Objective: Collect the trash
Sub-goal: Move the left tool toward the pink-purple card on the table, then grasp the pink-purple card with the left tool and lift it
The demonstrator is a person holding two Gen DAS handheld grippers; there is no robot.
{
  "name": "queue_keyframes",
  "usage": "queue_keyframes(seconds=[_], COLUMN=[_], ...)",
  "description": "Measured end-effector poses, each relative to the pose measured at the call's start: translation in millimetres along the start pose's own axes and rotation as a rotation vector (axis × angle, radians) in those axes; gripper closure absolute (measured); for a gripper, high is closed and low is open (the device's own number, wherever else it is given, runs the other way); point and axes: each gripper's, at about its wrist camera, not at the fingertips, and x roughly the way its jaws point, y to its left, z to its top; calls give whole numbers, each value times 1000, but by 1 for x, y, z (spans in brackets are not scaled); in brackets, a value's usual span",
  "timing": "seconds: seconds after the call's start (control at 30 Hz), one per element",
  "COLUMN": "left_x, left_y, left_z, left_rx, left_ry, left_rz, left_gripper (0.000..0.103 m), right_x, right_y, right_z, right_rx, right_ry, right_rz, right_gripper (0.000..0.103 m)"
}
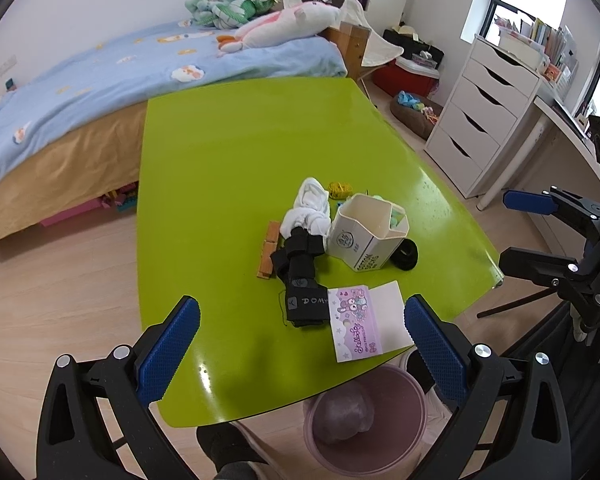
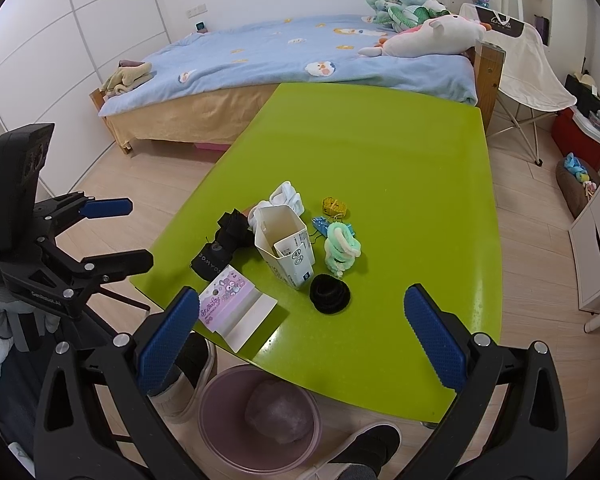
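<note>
Blue-padded left gripper [image 1: 302, 340] and right gripper [image 2: 300, 332] are held w/ fingers spread wide, nothing gripped, above the near edge of the glossy lime-green table [image 1: 240, 152]. Trash is clustered at approx. 5 o'clock on the tabletop: a torn white paper carton [image 1: 366, 236] upright, a flattened purple-and-white cartoon box [image 1: 362, 322] at 6 o'clock from it by the table edge. A translucent pink plastic bin [image 2: 260, 420] is seen on the floor under that edge, at 6 o'clock.

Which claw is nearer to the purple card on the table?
Left, narrowly. The left claw hangs open just before the purple card, which lies between its fingers in view. The right claw is open too, with the card off toward its left finger.
</note>
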Motion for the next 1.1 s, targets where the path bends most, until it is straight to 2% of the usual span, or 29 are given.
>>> queue_keyframes(seconds=[0.53,0.87,1.1], left_x=[60,78,87], left_y=[-7,-15,-19], left_z=[-5,-10,-12], left_rx=[-57,-31,8], left_ry=[237,304,331], left_rz=[-98,-117,-99], left_gripper=[6,6,31], right_x=[-3,-6,-6], right_y=[-4,-8,-9], right_z=[-1,-3,-3], right_rx=[5,11,8], right_ry=[5,8,12], right_rz=[-1,-3,-1], right_gripper=[3,3,3])
